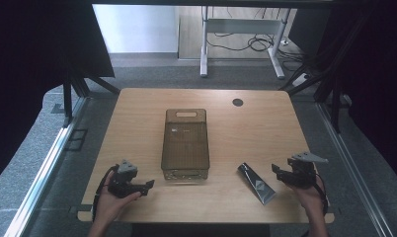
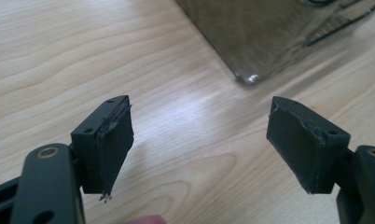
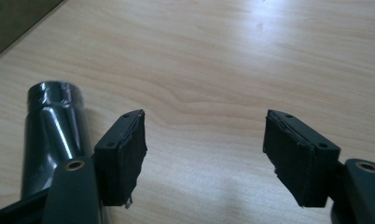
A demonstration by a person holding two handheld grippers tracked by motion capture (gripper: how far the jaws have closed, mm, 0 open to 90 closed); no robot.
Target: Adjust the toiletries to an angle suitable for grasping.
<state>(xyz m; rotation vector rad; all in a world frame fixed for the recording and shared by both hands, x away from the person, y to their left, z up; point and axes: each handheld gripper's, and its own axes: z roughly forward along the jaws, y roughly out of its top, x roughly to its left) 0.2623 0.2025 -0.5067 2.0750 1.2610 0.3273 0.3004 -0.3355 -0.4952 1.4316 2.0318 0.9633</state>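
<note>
- Pale wooden tabletop [image 1: 137, 118], near edge: right gripper [image 3: 204, 154] jaws spread, empty, beside dark glossy plastic tube [image 1: 256, 183]; rounded tube may skid if pinched off-centre.
- Left gripper [image 2: 199, 140] jaws spread, empty.
- Farther: smoky translucent plastic bin [image 1: 185, 143] at centre; tube could catch its rim.

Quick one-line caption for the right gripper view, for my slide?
Open right gripper hovers over the light wooden table, a glossy dark squeeze tube lying just beside its left-hand finger.
</note>
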